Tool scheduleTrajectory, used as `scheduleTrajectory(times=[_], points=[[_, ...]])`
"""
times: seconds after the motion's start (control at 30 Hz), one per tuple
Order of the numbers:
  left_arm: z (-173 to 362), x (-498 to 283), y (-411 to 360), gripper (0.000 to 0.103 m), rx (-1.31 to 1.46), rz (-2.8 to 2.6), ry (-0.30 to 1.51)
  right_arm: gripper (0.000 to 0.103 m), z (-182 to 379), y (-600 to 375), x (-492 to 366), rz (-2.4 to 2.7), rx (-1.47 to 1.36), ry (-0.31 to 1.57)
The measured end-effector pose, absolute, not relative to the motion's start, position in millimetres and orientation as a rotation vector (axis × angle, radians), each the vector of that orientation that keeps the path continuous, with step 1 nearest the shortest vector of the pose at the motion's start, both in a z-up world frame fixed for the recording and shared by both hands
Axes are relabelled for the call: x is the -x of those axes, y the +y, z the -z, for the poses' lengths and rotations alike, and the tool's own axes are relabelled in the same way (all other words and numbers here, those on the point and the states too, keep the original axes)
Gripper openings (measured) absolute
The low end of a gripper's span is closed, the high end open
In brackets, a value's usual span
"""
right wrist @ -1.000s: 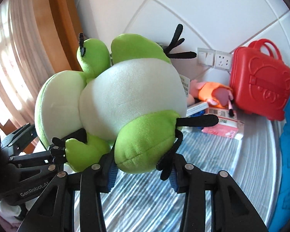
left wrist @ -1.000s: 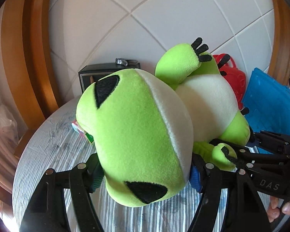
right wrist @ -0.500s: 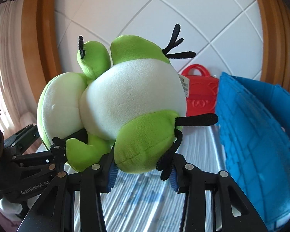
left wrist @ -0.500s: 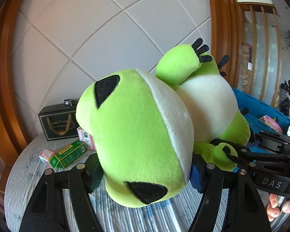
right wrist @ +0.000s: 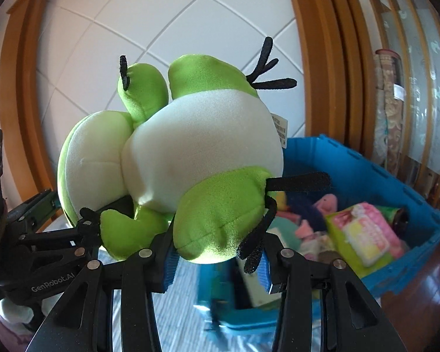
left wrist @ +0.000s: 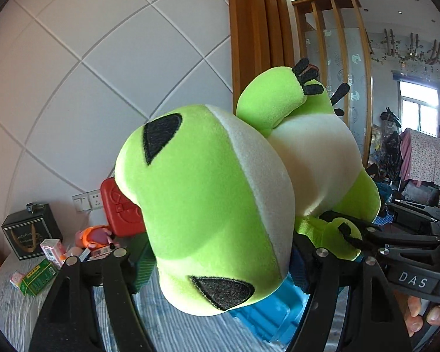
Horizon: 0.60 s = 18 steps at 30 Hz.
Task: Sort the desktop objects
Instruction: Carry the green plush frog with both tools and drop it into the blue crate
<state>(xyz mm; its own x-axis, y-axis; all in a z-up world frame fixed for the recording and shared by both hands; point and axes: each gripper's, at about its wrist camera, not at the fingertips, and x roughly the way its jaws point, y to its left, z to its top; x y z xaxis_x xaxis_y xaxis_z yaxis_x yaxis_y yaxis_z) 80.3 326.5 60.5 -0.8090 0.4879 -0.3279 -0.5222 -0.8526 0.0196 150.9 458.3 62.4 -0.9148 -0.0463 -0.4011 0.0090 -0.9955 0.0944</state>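
On the far left, small things sit on the table point(left wrist: 3, 302) by the wall: a black box point(left wrist: 29, 231), a green carton point(left wrist: 36, 275), a pink carton point(left wrist: 52, 249), a small pink toy point(left wrist: 95, 236) and a red case point(left wrist: 117, 211). They are not sorted yet, I think.

Next comes the frog point(left wrist: 208, 205). It is big, soft and green with a white tummy. It is up in the air, lying on its side, and it fills the middle of both views. The left gripper point(left wrist: 214, 259) is closed on the frog's head, one finger on each side. The head is round and squashy, so a squeeze from both sides stops it slipping.

The right gripper point(right wrist: 217, 259) is closed on one fat green leg. Its blue pads point(right wrist: 170, 267) press into the plush. Two grippers hold it because the frog is too big and floppy for one. Held at both ends, it does not sag or swing.

To the right is a blue bin point(right wrist: 381, 173). It already holds soft toys and a pink and yellow pack point(right wrist: 366, 234). The frog is near the bin's left side, just above it, but not yet over the middle. It probably goes in there, with the other toys. It has to move a bit more to the right before both grippers let go.
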Motion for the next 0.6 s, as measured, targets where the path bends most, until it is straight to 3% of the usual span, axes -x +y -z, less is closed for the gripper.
scheduleTrajectory(times=[0.2,0.47,0.6], points=[[-63.8,-94.6,430.4,0.075,0.424,-2.553,0.186,0.043,-61.6,564.5,-159.9,3.061,-0.623,-0.175],[-64.0,-78.2,499.1,0.082,0.508,-2.586,0.22,0.044,-53.1,654.1,-140.4,3.051,-0.639,-0.225],[-61.1,-70.0,519.8,0.084,0.555,-2.615,0.253,0.054,-47.9,673.6,-129.9,3.116,-0.653,-0.235]])
